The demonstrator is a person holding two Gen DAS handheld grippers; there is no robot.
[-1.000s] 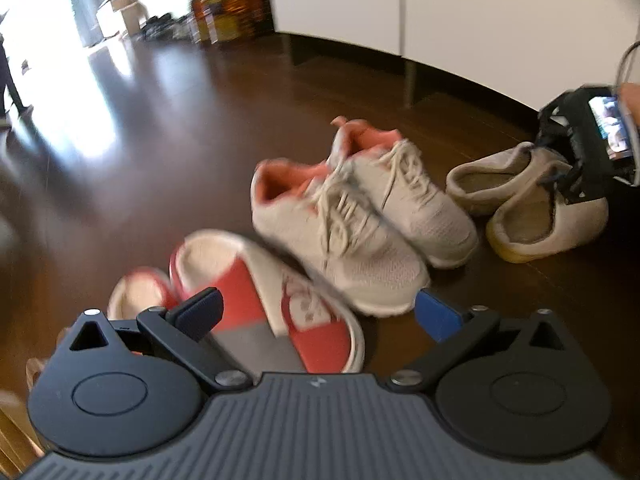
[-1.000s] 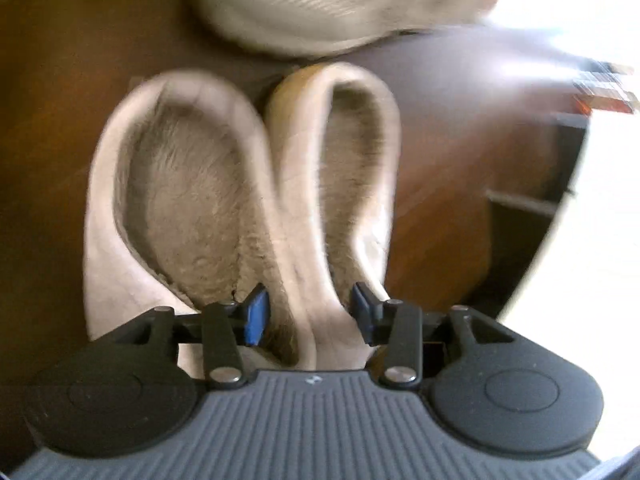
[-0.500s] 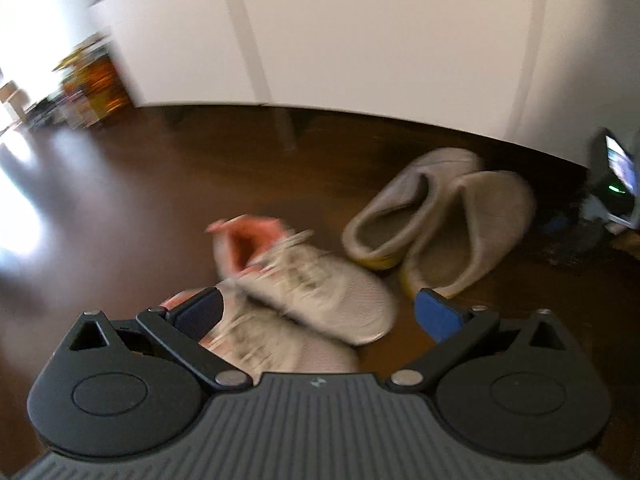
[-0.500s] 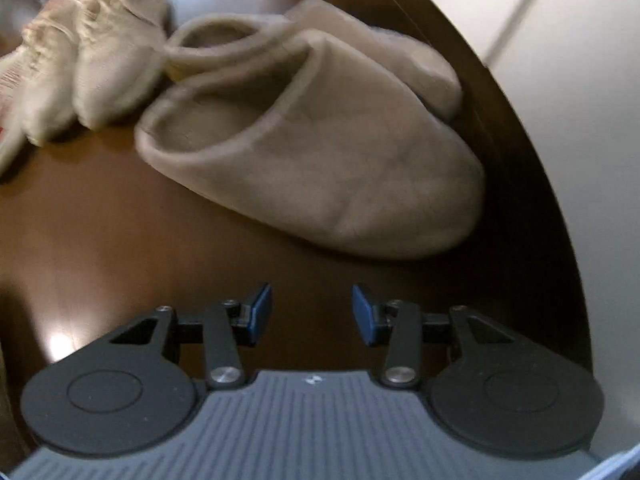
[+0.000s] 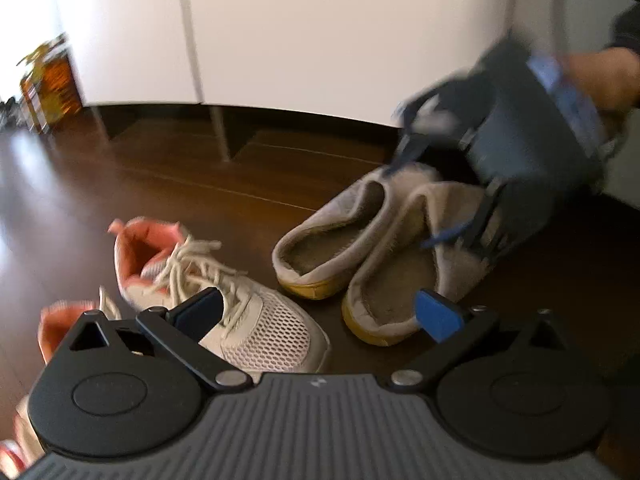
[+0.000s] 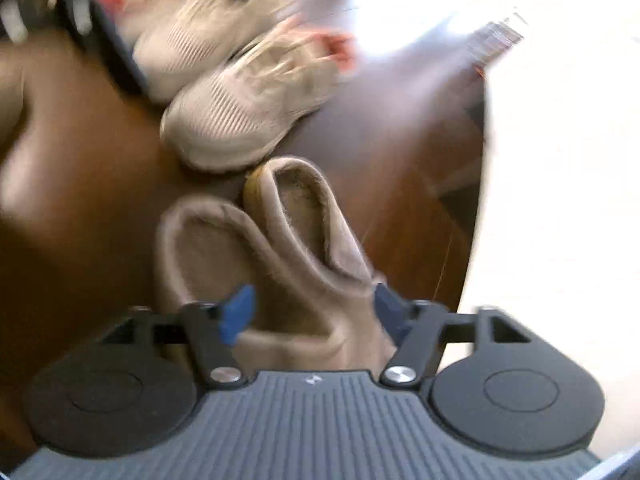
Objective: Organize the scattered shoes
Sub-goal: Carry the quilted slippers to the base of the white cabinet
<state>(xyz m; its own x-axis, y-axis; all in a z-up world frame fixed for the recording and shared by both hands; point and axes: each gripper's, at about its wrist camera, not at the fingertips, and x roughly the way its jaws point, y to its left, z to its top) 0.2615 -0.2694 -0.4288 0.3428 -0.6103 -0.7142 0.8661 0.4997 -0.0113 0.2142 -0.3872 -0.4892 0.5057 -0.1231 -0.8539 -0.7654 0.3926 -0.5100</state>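
Note:
Two beige slippers [image 5: 332,240] [image 5: 400,284] lie side by side on the dark wood floor, heels toward my left gripper. My right gripper [image 6: 314,312] hangs over their toe ends; its jaws are opening, straddling the toe of one slipper [image 6: 308,240] and the inner edge of the other [image 6: 200,248]. It also shows blurred in the left wrist view as the right gripper [image 5: 460,208]. Left of the slippers sit two white sneakers with pink lining [image 5: 224,292] [image 5: 60,320]. My left gripper [image 5: 318,312] is open above the nearer sneaker's toe, holding nothing.
A white cabinet [image 5: 320,40] on thin legs [image 5: 222,136] runs along the far side, with floor showing under it. Colourful boxes [image 5: 48,80] stand at the far left. A person's hand [image 5: 600,76] holds the right gripper. The sneakers [image 6: 232,128] appear beyond the slippers in the right wrist view.
The left view swung right from the red sandals to the sneakers and slippers. The right gripper pulled back off the slippers, then returned over their toes with wider jaws.

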